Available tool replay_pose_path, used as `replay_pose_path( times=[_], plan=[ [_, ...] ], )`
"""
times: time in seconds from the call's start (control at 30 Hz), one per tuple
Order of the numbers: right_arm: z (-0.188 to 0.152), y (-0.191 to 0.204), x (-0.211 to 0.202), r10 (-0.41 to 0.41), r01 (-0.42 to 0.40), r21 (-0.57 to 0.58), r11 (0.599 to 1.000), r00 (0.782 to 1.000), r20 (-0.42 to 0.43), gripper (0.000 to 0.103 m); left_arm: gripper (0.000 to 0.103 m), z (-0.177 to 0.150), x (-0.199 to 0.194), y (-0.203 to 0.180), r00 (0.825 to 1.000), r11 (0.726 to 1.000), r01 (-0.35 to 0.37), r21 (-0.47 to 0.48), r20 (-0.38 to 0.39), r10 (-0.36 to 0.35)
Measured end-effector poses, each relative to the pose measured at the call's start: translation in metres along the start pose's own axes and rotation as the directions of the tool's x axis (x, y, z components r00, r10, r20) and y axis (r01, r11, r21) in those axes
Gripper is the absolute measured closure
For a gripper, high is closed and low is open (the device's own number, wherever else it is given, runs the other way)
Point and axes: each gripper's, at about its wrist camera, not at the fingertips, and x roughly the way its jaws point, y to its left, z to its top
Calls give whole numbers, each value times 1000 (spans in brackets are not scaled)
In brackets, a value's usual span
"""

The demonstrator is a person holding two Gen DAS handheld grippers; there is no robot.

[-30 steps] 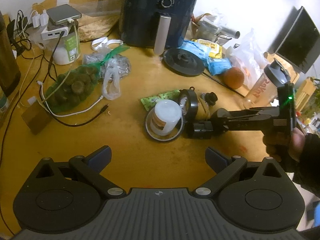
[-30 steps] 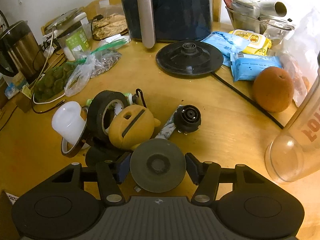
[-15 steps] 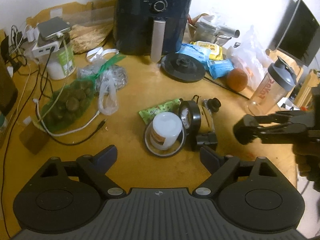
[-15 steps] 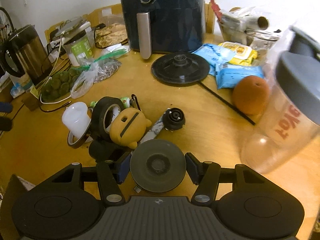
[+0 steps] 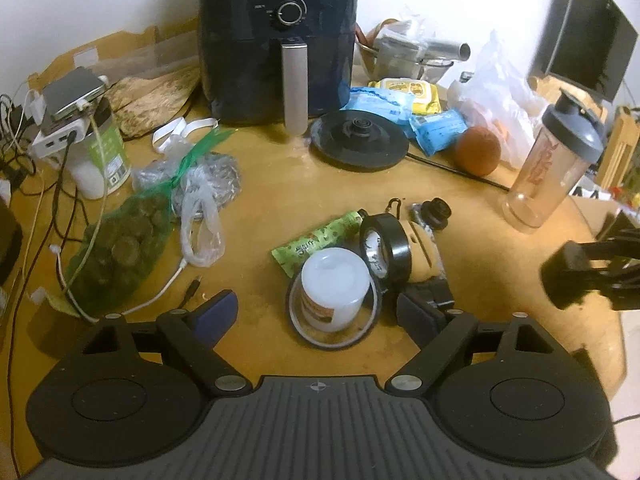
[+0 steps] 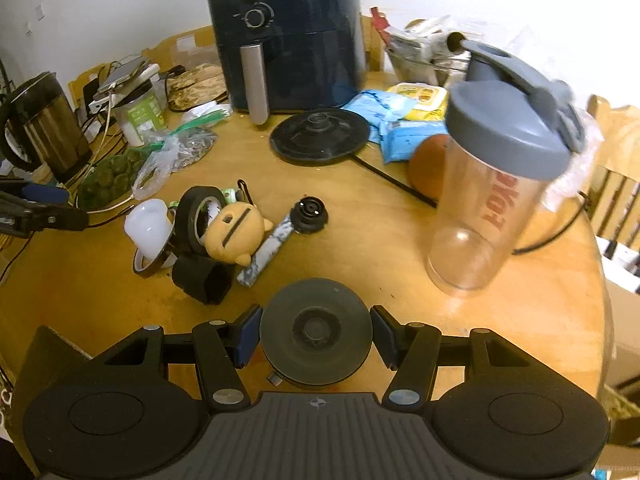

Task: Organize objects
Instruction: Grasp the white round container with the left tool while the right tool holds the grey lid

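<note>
Round wooden bench (image 5: 280,200), yellow-orange top, scuffed and v. cluttered, pushed against a white wall. At the back edge: dark air fryer (image 5: 276,40) w/ two dials and a silver handle; black kettle base (image 5: 360,142) just in front of it, cord trailing toward the right edge. Back-left corner: cardboard, power bank on a charger block atop a green-label tub (image 5: 102,156), tangle of cables. Steel kettle (image 6: 44,124) at the far left edge. Green net bag (image 5: 120,240) of round brown items and clear plastic bags sit left of centre. Back right: blue and yellow wipe packs, an orange (image 5: 478,150), white plastic bag, dark monitor beyond the bench.

Mid-bench pile, items touching: white jar (image 5: 334,284) lying inside a thin ring, black tape roll (image 5: 386,246) on edge, yellow plush toy (image 6: 234,232), green wrapper, small black knob (image 6: 310,210), black strap.

Clear shaker bottle (image 6: 492,200) w/ grey lid stands upright near the right edge.

Right gripper (image 6: 316,336): fingers pinching a dark round disc (image 6: 316,330), one pad on each side, held above the bench near its front edge. Left gripper (image 5: 318,314): fingers spread wide and closing, the white jar and its ring lying between them, pads not touching it.
</note>
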Motion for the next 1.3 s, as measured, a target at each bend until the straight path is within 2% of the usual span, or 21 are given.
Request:
replay_pose_path(
  times=[0.07, 0.4, 0.47, 0.53, 0.73, 1.3],
  plan=[
    [-4, -3, -5, -8, 8, 22, 1000, 1000, 2, 42, 21, 1, 7, -2, 1000, 1000, -6, 20, -2, 6],
    [-16, -10, -20, -40, 38, 118, 992, 999, 12, 42, 25, 5, 41, -9, 999, 998, 5, 67, -36, -3],
    [-18, -11, -22, -46, 44, 129, 991, 999, 12, 42, 31, 6, 47, -10, 999, 997, 10, 72, -44, -7],
    [-20, -12, -23, -51, 49, 137, 989, 999, 10, 42, 32, 8, 53, -13, 999, 997, 15, 79, -50, -11],
    [-22, -14, -26, -66, 65, 151, 986, 998, 5, 42, 50, 8, 71, -18, 997, 994, 18, 112, -75, -10],
    [-23, -6, -33, -101, 99, 157, 983, 995, 4, 42, 51, 10, 67, -14, 995, 992, 49, 116, -90, -39]
  ],
)
